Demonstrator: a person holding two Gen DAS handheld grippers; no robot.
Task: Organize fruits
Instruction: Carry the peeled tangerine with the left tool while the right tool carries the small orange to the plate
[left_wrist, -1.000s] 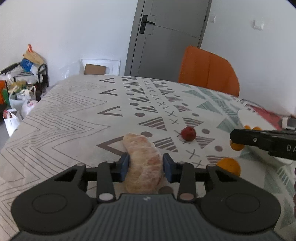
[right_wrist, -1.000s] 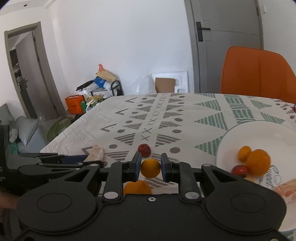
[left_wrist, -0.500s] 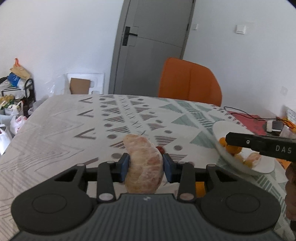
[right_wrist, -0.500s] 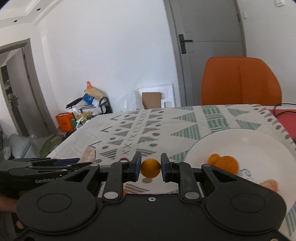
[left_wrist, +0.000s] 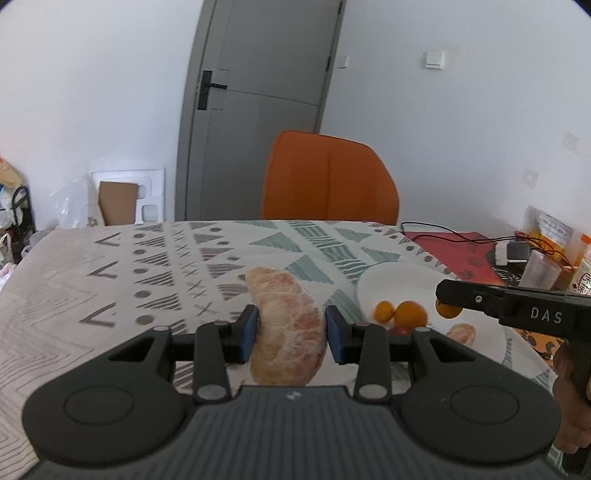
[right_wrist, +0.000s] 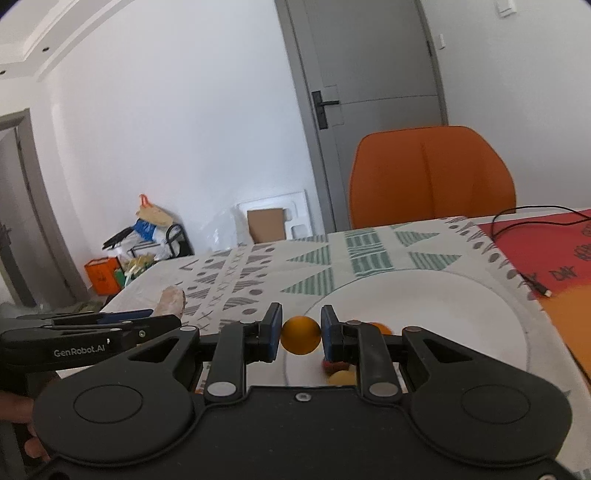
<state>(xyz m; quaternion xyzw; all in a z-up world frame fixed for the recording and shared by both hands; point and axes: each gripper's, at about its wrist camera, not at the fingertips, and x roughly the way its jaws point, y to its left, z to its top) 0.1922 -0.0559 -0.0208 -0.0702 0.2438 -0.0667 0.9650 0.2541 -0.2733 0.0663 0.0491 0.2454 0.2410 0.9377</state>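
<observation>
My left gripper (left_wrist: 290, 334) is shut on a large peeled pomelo segment (left_wrist: 286, 325), held above the patterned tablecloth, left of the white plate (left_wrist: 399, 280). My right gripper (right_wrist: 301, 334) is shut on a small orange fruit (right_wrist: 300, 335), held over the near left rim of the plate (right_wrist: 443, 306). In the left wrist view the right gripper (left_wrist: 448, 308) comes in from the right over the plate. The plate holds two oranges (left_wrist: 410, 314), a red fruit (left_wrist: 400, 329) and a peeled segment (left_wrist: 461, 333). The left gripper's pomelo segment also shows in the right wrist view (right_wrist: 170, 301).
An orange chair (left_wrist: 328, 177) stands at the table's far side before a grey door (left_wrist: 258, 103). A red mat (left_wrist: 450, 251) with a cable, charger and jars lies right of the plate. Bags and a rack (right_wrist: 147, 240) crowd the floor at the left.
Both grippers have swung right toward the plate, each holding its fruit. The plate has come closer in both views; the right gripper is over its rim.
</observation>
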